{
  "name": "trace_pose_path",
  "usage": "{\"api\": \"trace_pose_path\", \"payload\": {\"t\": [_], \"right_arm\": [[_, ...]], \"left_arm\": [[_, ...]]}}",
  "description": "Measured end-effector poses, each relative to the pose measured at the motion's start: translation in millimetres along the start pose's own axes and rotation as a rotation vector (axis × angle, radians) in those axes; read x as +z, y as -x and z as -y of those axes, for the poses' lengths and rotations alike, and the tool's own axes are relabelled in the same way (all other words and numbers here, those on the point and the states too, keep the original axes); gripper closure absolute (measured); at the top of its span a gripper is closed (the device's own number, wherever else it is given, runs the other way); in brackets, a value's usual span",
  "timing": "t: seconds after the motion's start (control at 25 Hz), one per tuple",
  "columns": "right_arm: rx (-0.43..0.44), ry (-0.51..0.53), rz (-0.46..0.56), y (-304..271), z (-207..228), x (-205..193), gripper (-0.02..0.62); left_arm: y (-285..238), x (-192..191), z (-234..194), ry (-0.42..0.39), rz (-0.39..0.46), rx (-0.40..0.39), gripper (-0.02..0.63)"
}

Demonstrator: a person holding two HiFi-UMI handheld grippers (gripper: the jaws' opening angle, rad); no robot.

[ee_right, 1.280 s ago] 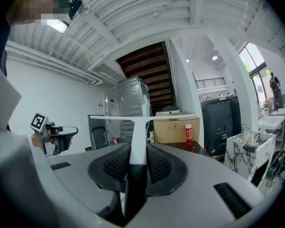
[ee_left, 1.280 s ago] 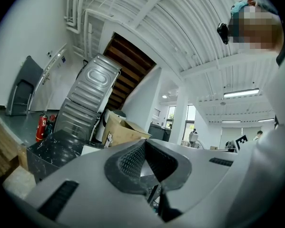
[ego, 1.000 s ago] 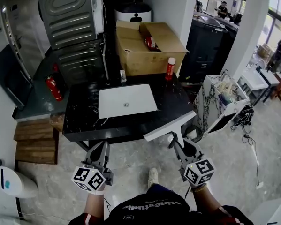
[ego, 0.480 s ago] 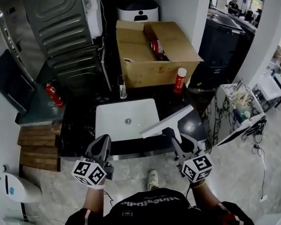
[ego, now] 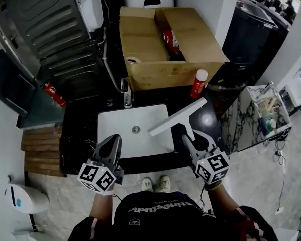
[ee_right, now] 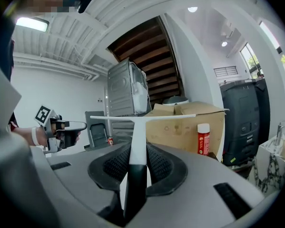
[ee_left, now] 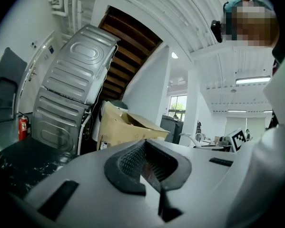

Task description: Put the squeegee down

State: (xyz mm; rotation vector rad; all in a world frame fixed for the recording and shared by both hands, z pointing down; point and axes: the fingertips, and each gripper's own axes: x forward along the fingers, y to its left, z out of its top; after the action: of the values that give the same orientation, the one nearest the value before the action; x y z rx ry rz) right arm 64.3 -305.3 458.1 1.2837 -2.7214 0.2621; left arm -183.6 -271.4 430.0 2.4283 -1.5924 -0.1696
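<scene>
Black counter [ego: 80, 134], white sink [ego: 121, 127]: nearer than a second ago. Squeegee [ego: 176, 117]: carried forward, now aloft over sink's right rim, handle clamped in right gripper [ego: 187, 137]; set-down judged imminent. Left gripper [ego: 112, 140]: closed, empty.

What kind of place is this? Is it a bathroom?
Probably not a home bathroom; more like a workshop or storeroom. A white sink sits in a black counter, beside a cardboard box and a big grey appliance.
</scene>
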Motion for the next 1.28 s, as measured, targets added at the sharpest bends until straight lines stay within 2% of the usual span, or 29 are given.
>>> {"api": "trace_pose_path", "payload": {"t": [0.16,0.32,0.48,0.76,1.04,1.28], "right_arm": [[-0.052,-0.009,-0.021,-13.3,13.6,-3.5,0.48],[-0.15,-0.034,-0.023,-3.0,35.6,-5.8,0.48],[-0.27,-0.062,-0.037,22.1,64.3,-14.1,0.48],[-0.515,-0.132,-0.033,94.3,112.2,-30.3,0.48],[-0.685,-0.226,-0.12,116.8,152.3,-92.7,0.479],[-0.698,-0.288,-0.266,85.9,178.5,-160.4,0.479]], "left_arm": [[-26.0,2.9,-13.6,0.008,-0.011,-0.028,0.592],[-64.6,-2.3,-3.7,0.01,-0.031,-0.128,0.592],[-107.1,-12.9,27.3,0.019,-0.057,-0.247,0.592],[-165.5,-49.6,110.5,0.013,-0.139,-0.498,0.592],[-197.7,-88.9,176.0,0.004,-0.227,-0.647,0.592],[-207.6,-127.4,208.5,-0.028,-0.315,-0.711,0.592]]}}
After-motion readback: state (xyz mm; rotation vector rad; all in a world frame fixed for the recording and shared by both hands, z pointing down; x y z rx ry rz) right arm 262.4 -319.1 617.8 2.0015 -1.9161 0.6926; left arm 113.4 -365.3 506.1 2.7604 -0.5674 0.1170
